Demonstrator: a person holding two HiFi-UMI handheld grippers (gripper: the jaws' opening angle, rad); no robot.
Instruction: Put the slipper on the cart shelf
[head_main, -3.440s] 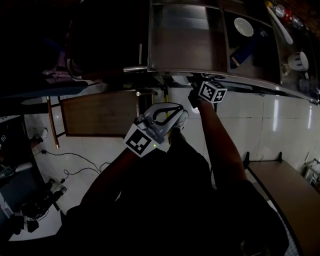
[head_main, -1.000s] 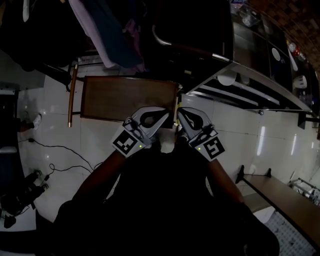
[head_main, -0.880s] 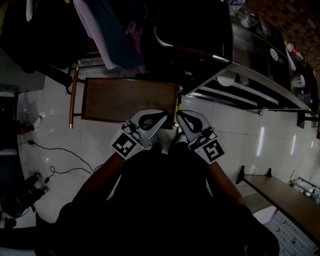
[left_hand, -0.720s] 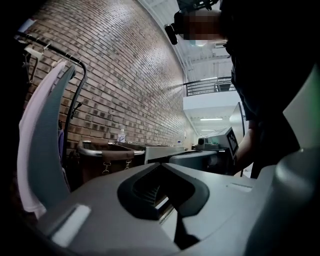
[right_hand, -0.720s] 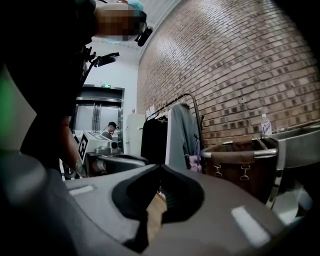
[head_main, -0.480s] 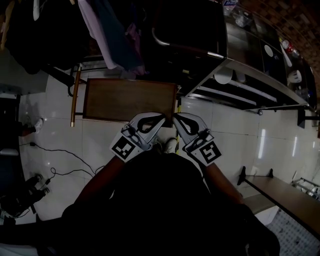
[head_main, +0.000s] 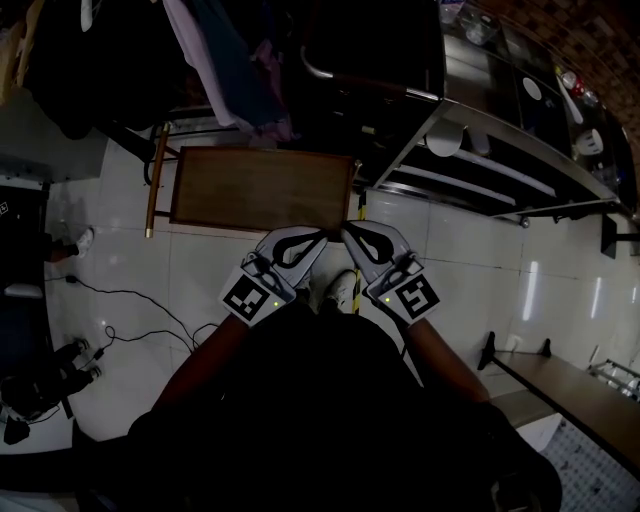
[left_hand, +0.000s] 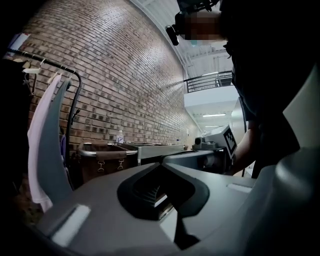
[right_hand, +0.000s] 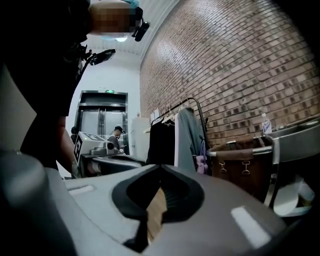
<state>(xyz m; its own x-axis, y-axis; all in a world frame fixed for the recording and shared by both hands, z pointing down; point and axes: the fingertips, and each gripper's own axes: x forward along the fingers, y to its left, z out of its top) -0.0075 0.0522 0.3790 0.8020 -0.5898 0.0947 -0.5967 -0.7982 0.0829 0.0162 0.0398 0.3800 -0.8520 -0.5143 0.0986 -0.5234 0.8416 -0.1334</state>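
- The left hand-held gripper (left_hand: 161, 165) is seen with its jaws brought together tip to tip. Nothing is held between them, and only a dark hollow is left behind the tips.
- The right hand-held gripper (right_hand: 160, 167) is likewise closed on nothing. A strip of light brown is glimpsed through its hollow, but what it belongs to cannot be told.
- In the head view both are held side by side at the centre of the frame, tips near each other, over the near edge of a brown desk (head_main: 260, 188).
- The slipper cannot be made out in any view.
- A pale rounded thing (head_main: 445, 145) is seen on a lower shelf of the steel cart (head_main: 480, 80), at the upper right of the head view. It is too dim to be identified.
- A similar pale shape is cut off at the lower right edge of the right gripper view.
- The lower half of the head view is filled by the person's body as a near-black mass. Only one pale shoe (head_main: 342, 290) is shown, just below the two grippers.
- A clothes rack (head_main: 225, 70) is cut off by the upper edge, and its garments are lost in the gloom.
- A brown bin (right_hand: 240, 162) with strap buckles is seen before the brick wall (right_hand: 240, 65). Its inside is hidden.
- The small things at the cart's far upper right end cannot be named.
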